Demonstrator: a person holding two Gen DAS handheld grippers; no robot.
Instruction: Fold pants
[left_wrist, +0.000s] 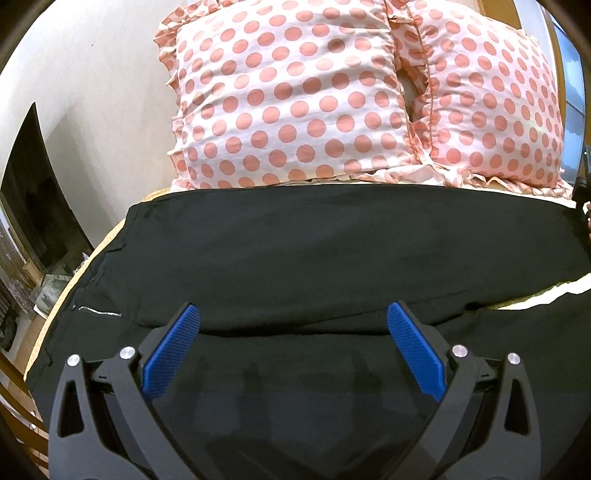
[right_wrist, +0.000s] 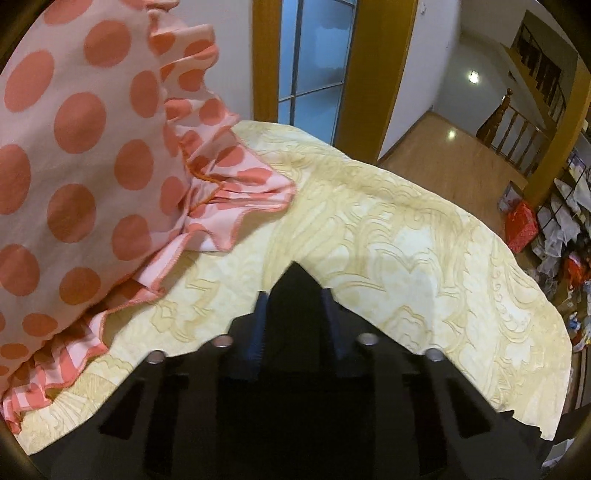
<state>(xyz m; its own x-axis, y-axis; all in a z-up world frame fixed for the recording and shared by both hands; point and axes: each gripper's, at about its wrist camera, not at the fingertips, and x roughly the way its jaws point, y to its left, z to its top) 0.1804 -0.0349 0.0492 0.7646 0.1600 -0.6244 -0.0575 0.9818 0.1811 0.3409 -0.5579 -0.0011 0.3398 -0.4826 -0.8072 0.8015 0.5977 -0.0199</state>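
Black pants (left_wrist: 332, 251) lie flat on bed w/ cream sheet (right_wrist: 406, 229) below polka-dot pillows (left_wrist: 288, 103), L gripper (left_wrist: 293, 317) jaws wide apart over them holding nothing, R gripper (right_wrist: 295, 295) pinching a black fabric peak

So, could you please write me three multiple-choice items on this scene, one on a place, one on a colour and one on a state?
1. Where do the black pants lie?
A. In front of the polka-dot pillows
B. On the wooden floor
C. Over a chair

2. What colour are the left gripper finger pads?
A. Red
B. Blue
C. Green

3. What is the right gripper doing?
A. Open, empty
B. Shut on black cloth
C. Shut on a pillow

Answers: 1 A, the pants spread just before the pillows; 2 B, both ribbed pads are blue; 3 B, a black peak sits pinched between its fingers.
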